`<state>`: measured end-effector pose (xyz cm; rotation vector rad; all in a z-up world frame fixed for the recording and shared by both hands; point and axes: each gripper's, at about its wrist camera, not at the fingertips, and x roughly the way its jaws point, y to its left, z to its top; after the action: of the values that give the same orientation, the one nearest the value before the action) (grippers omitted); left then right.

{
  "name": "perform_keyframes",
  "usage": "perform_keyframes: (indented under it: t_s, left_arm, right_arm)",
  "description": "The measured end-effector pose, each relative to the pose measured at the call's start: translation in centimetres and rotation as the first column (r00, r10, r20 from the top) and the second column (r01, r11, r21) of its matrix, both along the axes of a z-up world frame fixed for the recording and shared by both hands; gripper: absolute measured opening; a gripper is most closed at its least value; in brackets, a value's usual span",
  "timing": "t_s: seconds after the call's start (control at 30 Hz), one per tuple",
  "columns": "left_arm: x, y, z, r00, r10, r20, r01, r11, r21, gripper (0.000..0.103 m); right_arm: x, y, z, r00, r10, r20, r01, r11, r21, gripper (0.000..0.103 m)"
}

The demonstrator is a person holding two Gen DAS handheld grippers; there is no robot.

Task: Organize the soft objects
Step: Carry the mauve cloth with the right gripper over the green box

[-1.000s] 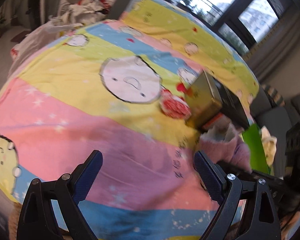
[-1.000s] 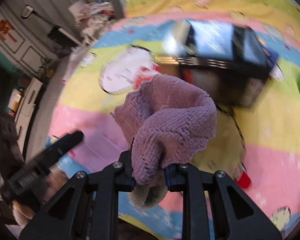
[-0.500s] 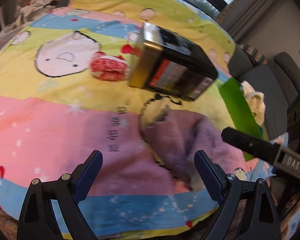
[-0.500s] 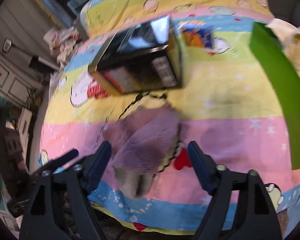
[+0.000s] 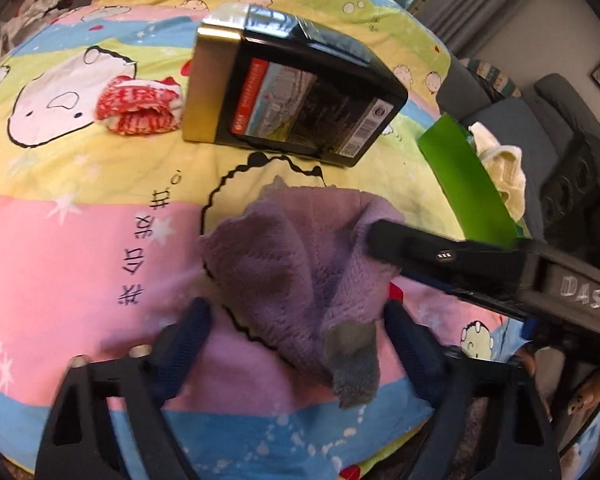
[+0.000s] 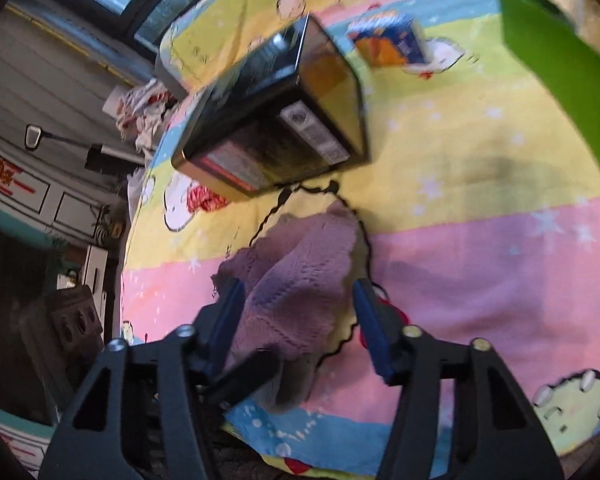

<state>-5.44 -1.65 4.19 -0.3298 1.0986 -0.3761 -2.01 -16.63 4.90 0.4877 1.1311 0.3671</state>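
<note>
1. Far left in your left view: the red-and-white knit piece (image 5: 138, 110) lies on the striped cartoon sheet (image 5: 80, 264), just beside the black-and-gold tin (image 5: 296, 112).
2. Your left gripper (image 5: 296, 334) is closing, jaws still apart. The purple knit cloth (image 5: 300, 276) sits crumpled between them on the pink stripe, its grey end nearest you. The pads aren't pressing on it.
3. Your right gripper (image 6: 296, 316) is closing too, straddling the same cloth. The left pad looks close to the fabric (contact unclear, frame is blurred), the right pad stands clear.
4. In the left view, one right finger lies across the cloth's right edge.
5. Right side: the green box (image 5: 466, 188) holds a cream cloth (image 5: 502, 164).
6. The blue-and-orange carton (image 6: 392, 38) lies behind the tin.
</note>
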Motion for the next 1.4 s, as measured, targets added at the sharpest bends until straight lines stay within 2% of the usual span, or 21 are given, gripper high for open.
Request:
perform_keyframes:
  t_s: [0.07, 0.2, 0.4, 0.47, 0.53, 0.8, 0.97, 1.07, 1.2, 1.4]
  left_arm:
    - [0.2, -0.4, -0.2, 1.000, -0.003, 0.009, 0.003, 1.000, 0.019, 0.069]
    - [0.4, -1.1, -0.2, 0.999, -0.013, 0.033, 0.012, 0.999, 0.046, 0.056]
    - [0.3, -1.5, 0.4, 0.997, -0.034, 0.068, 0.030, 0.998, 0.055, 0.044]
    - [0.1, -1.8, 0.9, 0.995, -0.060, 0.075, 0.058, 0.998, 0.029, 0.034]
    - [-0.1, -2.3, 1.4, 0.995, -0.069, 0.077, 0.067, 0.997, 0.033, 0.034]
    - [-0.8, -5.5, 5.2, 0.971, -0.148, 0.189, 0.140, 0.989, 0.057, 0.034]
    - [-0.7, -9.4, 8.7, 0.925, -0.242, 0.292, 0.232, 0.970, 0.070, 0.034]
    - [-0.5, -12.5, 10.5, 0.887, -0.304, 0.347, 0.294, 0.952, 0.085, 0.034]
    - [0.7, -17.5, 12.2, 0.829, -0.390, 0.402, 0.387, 0.917, 0.093, 0.034]
    - [1.8, -23.2, 12.6, 0.766, -0.492, 0.414, 0.507, 0.858, 0.081, 0.034]
  right_arm:
    - [0.6, 0.3, -0.9, 1.000, 0.006, -0.030, -0.006, 1.000, 0.011, 0.045]
    - [1.2, 0.6, -2.8, 0.996, 0.015, -0.093, -0.009, 0.998, 0.068, 0.044]
    - [0.8, 0.6, -2.7, 0.996, 0.016, -0.083, -0.008, 0.995, 0.103, 0.039]
    - [0.5, 0.8, -2.7, 0.996, 0.036, -0.085, -0.024, 0.989, 0.149, 0.036]
    - [0.5, 0.6, -2.9, 0.994, 0.050, -0.094, -0.030, 0.979, 0.202, 0.036]
    - [-1.2, -2.2, 0.6, 1.000, -0.019, 0.007, 0.017, 0.974, 0.224, 0.036]
    - [-2.6, -5.5, 4.3, 0.988, -0.113, 0.106, 0.087, 0.970, 0.226, 0.036]
    - [-3.4, -8.3, 6.6, 0.968, -0.185, 0.170, 0.146, 0.965, 0.218, 0.037]
    - [-4.6, -13.0, 8.4, 0.928, -0.293, 0.229, 0.243, 0.944, 0.222, 0.038]
    - [-6.1, -19.0, 9.4, 0.861, -0.440, 0.255, 0.393, 0.894, 0.216, 0.038]
